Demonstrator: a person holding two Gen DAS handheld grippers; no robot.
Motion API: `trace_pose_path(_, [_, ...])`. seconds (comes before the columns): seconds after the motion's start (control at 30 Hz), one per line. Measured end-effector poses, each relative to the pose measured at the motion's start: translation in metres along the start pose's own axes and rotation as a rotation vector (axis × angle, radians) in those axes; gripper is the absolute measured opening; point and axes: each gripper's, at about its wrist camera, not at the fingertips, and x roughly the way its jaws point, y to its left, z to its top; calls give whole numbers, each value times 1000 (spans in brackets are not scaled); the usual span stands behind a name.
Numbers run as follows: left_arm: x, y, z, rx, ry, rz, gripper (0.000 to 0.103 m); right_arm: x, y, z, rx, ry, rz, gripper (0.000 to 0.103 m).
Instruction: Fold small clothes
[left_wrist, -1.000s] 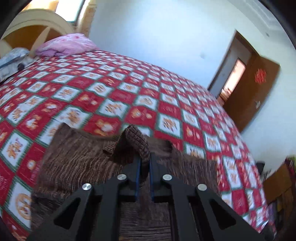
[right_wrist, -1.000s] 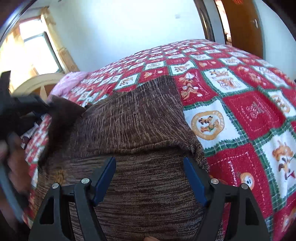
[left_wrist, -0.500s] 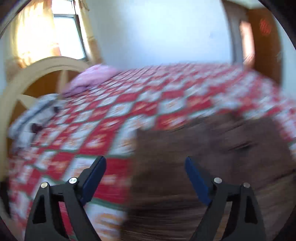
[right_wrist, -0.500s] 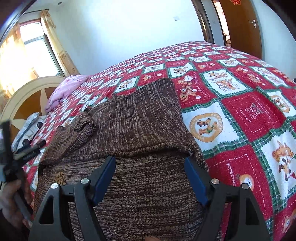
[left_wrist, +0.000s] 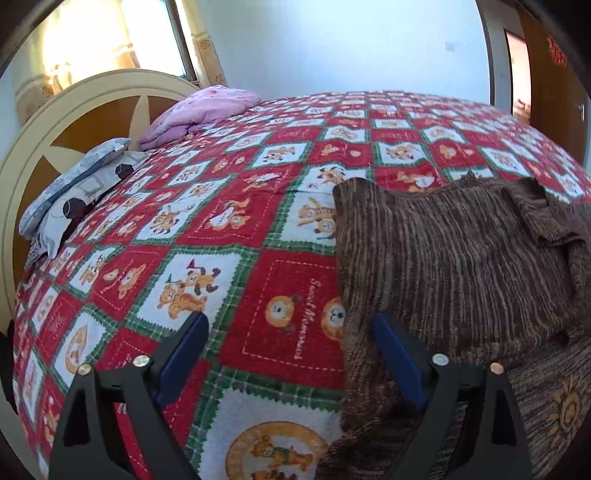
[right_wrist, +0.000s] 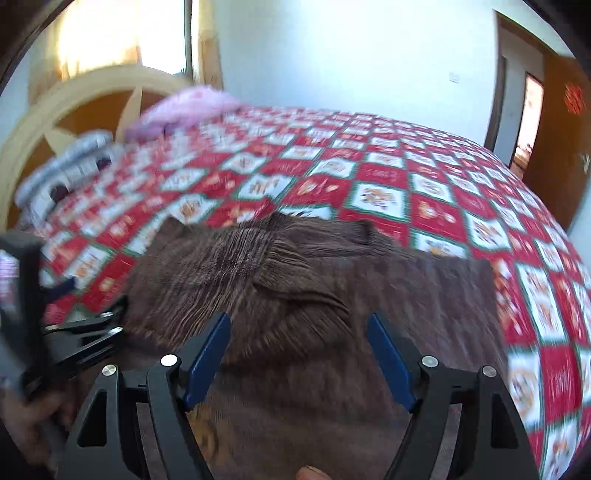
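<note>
A small brown knit sweater (left_wrist: 461, 266) lies on the bed with its sleeves folded in over the body; it also shows in the right wrist view (right_wrist: 314, 295), which is blurred. My left gripper (left_wrist: 291, 354) is open and empty, low at the sweater's left edge, with one finger over the knit and one over the blanket. My right gripper (right_wrist: 297, 354) is open and empty, just above the sweater's near part. The left gripper (right_wrist: 74, 332) shows at the left of the right wrist view.
The bed is covered by a red, white and green checked blanket (left_wrist: 221, 229) with bear pictures. A pink pillow (left_wrist: 199, 110) and a grey patterned pillow (left_wrist: 74, 184) lie by the cream headboard (left_wrist: 74, 110). A brown door (right_wrist: 554, 129) stands at the right.
My left gripper has let go of the sweater's sleeve, opened and swung to the sweater's left edge. The sleeve now lies folded on the body. My right gripper has turned leftward, staying open.
</note>
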Motion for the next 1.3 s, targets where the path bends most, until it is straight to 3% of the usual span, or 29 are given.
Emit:
trace_pose_path(0.07, [5, 3, 1, -19, 1, -15, 97, 29, 3, 6, -31, 67, -57, 77])
trace_pose_path(0.13, [8, 5, 0, -35, 3, -28, 100, 36, -14, 13, 6, 53, -122, 77])
trace_pose_path(0.27, [10, 8, -2, -57, 6, -58, 100, 25, -109, 27, 286, 31, -320, 77])
trace_pose_path(0.3, [10, 9, -2, -64, 5, -66, 100, 20, -119, 27, 308, 28, -321, 77])
trace_pose_path(0.43, [11, 13, -3, -87, 1, -92, 100, -12, -134, 15, 294, -9, -193, 77])
trace_pose_path(0.5, [10, 14, -4, -93, -3, -101, 100, -24, -122, 4, 294, -17, -34, 76])
trace_pose_path(0.63, [10, 16, -4, -101, -10, -112, 102, -18, -94, -8, 302, 36, 168, 58])
trace_pose_path(0.77, [9, 16, -4, -103, -10, -115, 103, -2, -70, -5, 252, 19, 196, 57])
trace_pose_path(0.87, [9, 15, -4, -98, -13, -106, 103, 13, -53, -8, 186, 71, 197, 56])
trace_pose_path(0.93, [10, 16, -4, -101, -11, -110, 103, 14, -43, -14, 107, 88, 120, 32])
trace_pose_path(1.03, [9, 17, -4, -108, -13, -116, 103, -4, -37, -36, 10, 95, 110, 21])
trace_pose_path(1.13, [9, 18, -5, -115, -17, -123, 103, -17, -42, -52, -54, 95, 54, 18])
trace_pose_path(1.27, [9, 19, -5, -122, -22, -132, 103, -35, -58, -51, 34, 64, 137, 19])
trace_pose_path(1.3, [9, 19, -5, -124, -22, -134, 103, -36, -59, -46, 60, 49, 150, 26])
